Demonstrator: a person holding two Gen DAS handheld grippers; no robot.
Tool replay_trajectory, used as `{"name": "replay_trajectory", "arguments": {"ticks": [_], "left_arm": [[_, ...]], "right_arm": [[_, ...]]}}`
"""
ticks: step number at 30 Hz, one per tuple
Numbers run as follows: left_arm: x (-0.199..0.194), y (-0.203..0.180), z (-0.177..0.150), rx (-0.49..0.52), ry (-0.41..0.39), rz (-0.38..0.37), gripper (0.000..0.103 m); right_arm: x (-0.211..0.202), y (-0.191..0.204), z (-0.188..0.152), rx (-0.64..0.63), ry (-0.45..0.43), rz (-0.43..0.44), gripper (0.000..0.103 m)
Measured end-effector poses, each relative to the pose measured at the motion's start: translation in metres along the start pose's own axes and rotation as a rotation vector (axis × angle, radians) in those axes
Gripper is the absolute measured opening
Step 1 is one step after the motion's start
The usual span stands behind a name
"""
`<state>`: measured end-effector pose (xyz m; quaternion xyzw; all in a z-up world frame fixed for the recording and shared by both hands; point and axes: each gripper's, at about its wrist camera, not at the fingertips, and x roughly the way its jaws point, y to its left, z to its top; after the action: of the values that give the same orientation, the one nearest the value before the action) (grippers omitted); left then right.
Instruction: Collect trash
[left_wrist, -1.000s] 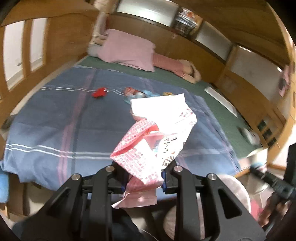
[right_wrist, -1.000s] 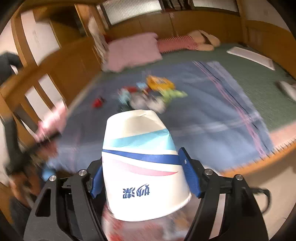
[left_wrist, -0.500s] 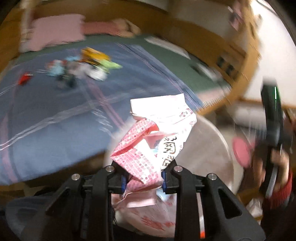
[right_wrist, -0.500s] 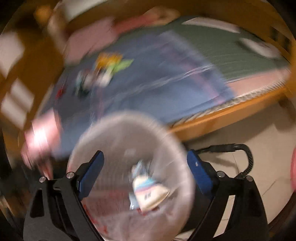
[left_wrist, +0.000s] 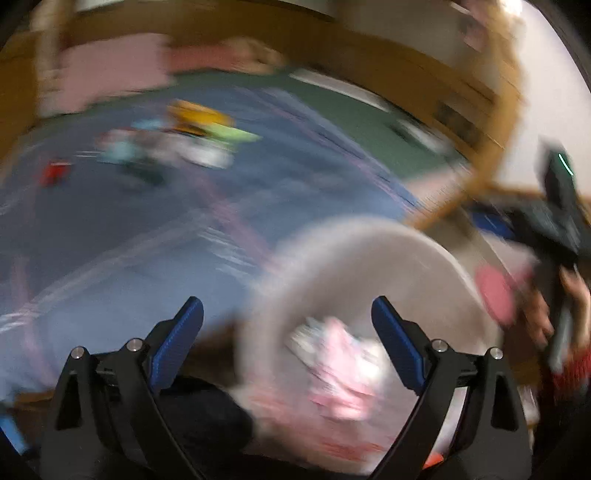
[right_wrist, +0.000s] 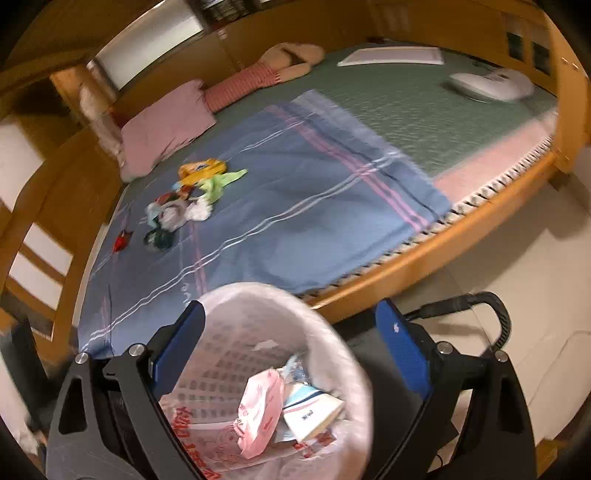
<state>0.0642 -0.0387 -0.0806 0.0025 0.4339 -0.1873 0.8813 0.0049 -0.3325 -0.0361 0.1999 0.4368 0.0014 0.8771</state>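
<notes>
A white bin lined with a plastic bag (right_wrist: 343, 354) stands on the floor beside the bed. In it lie a pink wrapper (right_wrist: 258, 410) and a white and blue paper cup (right_wrist: 314, 410). My right gripper (right_wrist: 291, 332) is open and empty above the bin. My left gripper (left_wrist: 288, 314) is open and empty above the same bin (left_wrist: 369, 236); the pink wrapper (left_wrist: 340, 373) lies inside, blurred. A pile of trash (right_wrist: 192, 199) lies on the blue blanket (right_wrist: 295, 192), with a red scrap (right_wrist: 122, 240) to its left.
The bed's wooden edge (right_wrist: 424, 251) runs just behind the bin. A pink pillow (right_wrist: 166, 129) and a striped doll (right_wrist: 273, 70) lie at the head. A white device (right_wrist: 487, 85) sits on the green mat. A black cable (right_wrist: 491, 314) lies on the floor.
Both grippers swung from the bed to the bin and opened. The right one dropped the paper cup, then the left one dropped the pink wrapper; both now lie in the bin.
</notes>
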Motion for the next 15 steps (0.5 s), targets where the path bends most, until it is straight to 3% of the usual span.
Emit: {"name": "replay_trajectory", "arguments": {"ticks": [2, 4, 5, 7, 9, 11, 12, 13, 15], "left_arm": [[0.003, 0.053, 0.027, -0.078, 0.005, 0.345, 0.094], [0.006, 0.102, 0.049, -0.137, -0.016, 0.529, 0.094], [0.009, 0.127, 0.059, -0.172, -0.010, 0.570, 0.095], [0.011, 0.171, 0.072, -0.254, 0.012, 0.629, 0.095], [0.005, 0.220, 0.076, -0.398, -0.019, 0.662, 0.096], [-0.001, 0.259, 0.062, -0.536, -0.065, 0.656, 0.097], [-0.005, 0.276, 0.047, -0.621, -0.049, 0.666, 0.097], [-0.007, 0.295, 0.030, -0.754, 0.011, 0.652, 0.095], [-0.019, 0.315, 0.008, -0.915, -0.044, 0.510, 0.095]], "right_arm": [[0.018, 0.027, 0.001, -0.049, 0.044, 0.013, 0.092], [0.041, 0.054, -0.001, -0.086, 0.098, 0.055, 0.092], [0.050, 0.063, -0.001, -0.090, 0.118, 0.074, 0.092], [0.082, 0.100, 0.001, -0.100, 0.191, 0.143, 0.092], [0.105, 0.136, 0.006, -0.132, 0.230, 0.166, 0.092], [0.129, 0.188, 0.012, -0.205, 0.260, 0.205, 0.092], [0.137, 0.203, 0.012, -0.233, 0.266, 0.226, 0.092], [0.152, 0.232, 0.014, -0.288, 0.271, 0.254, 0.092], [0.179, 0.271, 0.016, -0.371, 0.247, 0.243, 0.092]]}}
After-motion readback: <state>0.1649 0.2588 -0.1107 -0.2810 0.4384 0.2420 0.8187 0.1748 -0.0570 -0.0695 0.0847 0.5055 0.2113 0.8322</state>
